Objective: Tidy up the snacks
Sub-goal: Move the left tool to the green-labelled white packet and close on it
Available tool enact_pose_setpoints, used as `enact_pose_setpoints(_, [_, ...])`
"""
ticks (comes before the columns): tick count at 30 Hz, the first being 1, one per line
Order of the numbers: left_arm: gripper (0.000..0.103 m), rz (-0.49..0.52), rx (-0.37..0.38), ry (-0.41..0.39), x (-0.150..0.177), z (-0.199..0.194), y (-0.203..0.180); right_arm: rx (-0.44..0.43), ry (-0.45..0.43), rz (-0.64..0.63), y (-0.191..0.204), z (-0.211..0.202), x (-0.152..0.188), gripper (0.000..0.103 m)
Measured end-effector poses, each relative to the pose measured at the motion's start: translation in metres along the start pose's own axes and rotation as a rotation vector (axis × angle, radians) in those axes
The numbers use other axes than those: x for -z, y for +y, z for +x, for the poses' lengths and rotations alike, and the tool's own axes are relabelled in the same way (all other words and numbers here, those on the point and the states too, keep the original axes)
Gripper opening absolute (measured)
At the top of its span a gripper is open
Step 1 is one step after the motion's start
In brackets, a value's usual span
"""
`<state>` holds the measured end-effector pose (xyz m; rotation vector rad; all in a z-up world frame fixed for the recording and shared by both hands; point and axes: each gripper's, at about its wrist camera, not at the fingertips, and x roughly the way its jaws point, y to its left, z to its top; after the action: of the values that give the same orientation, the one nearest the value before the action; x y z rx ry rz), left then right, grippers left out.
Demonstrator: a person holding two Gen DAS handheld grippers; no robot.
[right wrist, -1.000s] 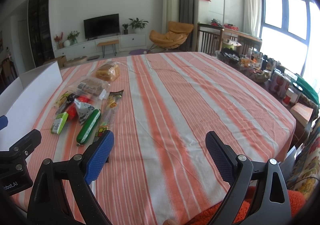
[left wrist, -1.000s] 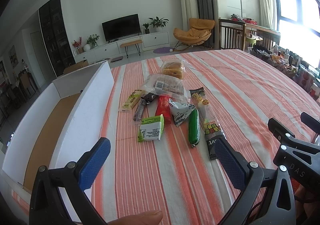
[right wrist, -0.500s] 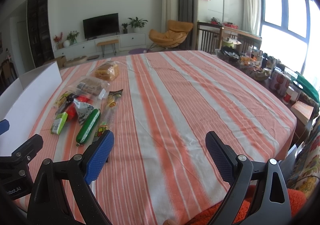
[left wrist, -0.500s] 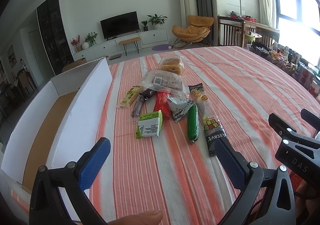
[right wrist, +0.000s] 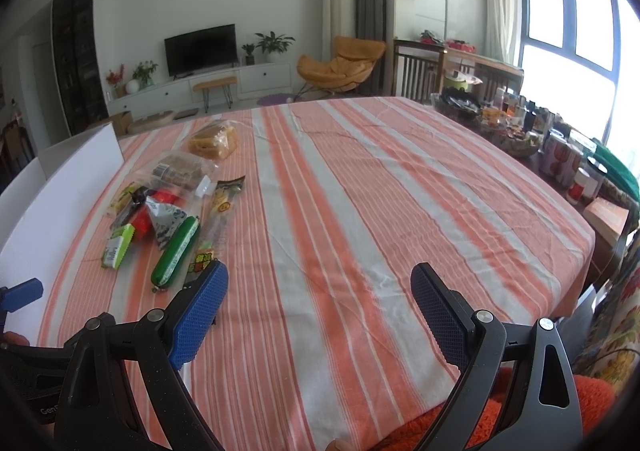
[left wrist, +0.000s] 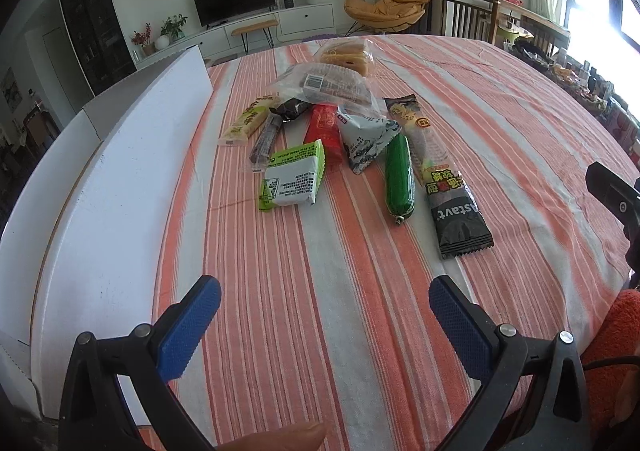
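Observation:
A pile of snacks lies on the striped tablecloth: a green-and-white packet (left wrist: 294,175), a green sausage (left wrist: 399,175) (right wrist: 176,251), a long dark packet (left wrist: 440,175), a red packet (left wrist: 324,127), a triangular packet (left wrist: 366,139), clear bags of biscuits (left wrist: 328,85) and bread (left wrist: 347,53) (right wrist: 214,141). A white cardboard box (left wrist: 120,187) stands to their left. My left gripper (left wrist: 324,321) is open and empty, short of the snacks. My right gripper (right wrist: 320,305) is open and empty, to the right of the pile.
The table (right wrist: 400,191) is round with an orange-striped cloth. A side table with jars and bowls (right wrist: 520,131) stands past its right edge. A TV unit (right wrist: 200,47) and an orange chair (right wrist: 340,67) are far behind.
My left gripper has moved forward and tipped down toward the snacks, which look larger and nearer. My right gripper has barely moved. Both stay open.

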<state>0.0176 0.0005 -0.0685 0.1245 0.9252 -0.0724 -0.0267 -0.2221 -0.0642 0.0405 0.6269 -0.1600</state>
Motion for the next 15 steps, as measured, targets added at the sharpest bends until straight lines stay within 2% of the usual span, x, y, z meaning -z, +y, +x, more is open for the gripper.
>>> enact_pose_setpoints(6, [0.103,-0.039,0.002,0.095,0.011,0.028,0.011,-0.005,0.014,0.013,0.0,0.002,0.003,0.095])
enact_pose_setpoints(15, [0.103,-0.068,0.027,0.118,0.013,0.037,0.016,-0.011,0.043,0.03,-0.006,0.005,0.0,0.095])
